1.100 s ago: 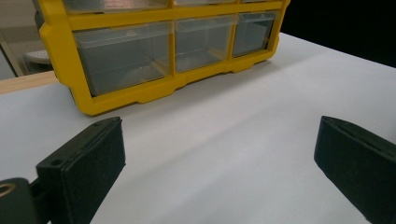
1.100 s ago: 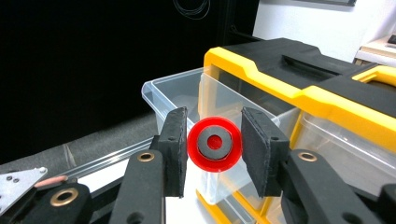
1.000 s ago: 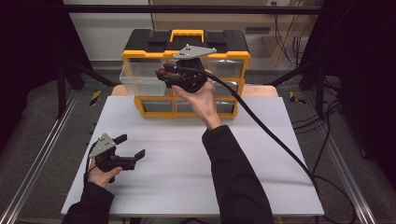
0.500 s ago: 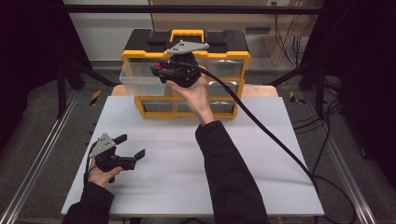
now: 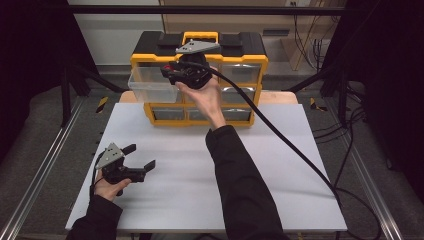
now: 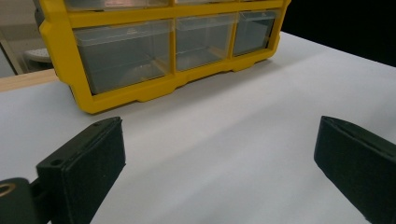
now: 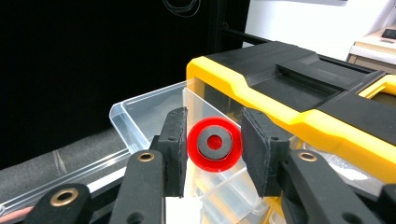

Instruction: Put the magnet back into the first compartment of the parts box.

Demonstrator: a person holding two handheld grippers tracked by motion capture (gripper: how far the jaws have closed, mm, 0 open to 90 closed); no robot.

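My right gripper (image 5: 169, 75) is raised in front of the top row of a yellow and black drawer organizer (image 5: 240, 55), jaws pointing left. It is shut on a small red ring with a grey centre (image 7: 215, 143), pinched by its edges between the pads. Just behind and below the ring lies a clear drawer (image 7: 149, 112), pulled out of the organizer (image 7: 289, 93) at the top left (image 5: 150, 85). My left gripper (image 5: 141, 156) rests low over the white table (image 5: 280, 165) at the front left, open with nothing between its pads (image 6: 219, 154).
The organizer (image 6: 130, 93) stands at the table's back edge, its lower clear drawers pushed in. A thick black cable (image 5: 290, 145) trails from the right gripper across the table's right side. The person's right forearm (image 5: 235, 170) crosses the middle. Metal rails (image 5: 45, 165) flank the table.
The right hand has carried the red ring leftward along the organizer's top row toward the pulled-out drawer. The left gripper has stayed where it was, still open.
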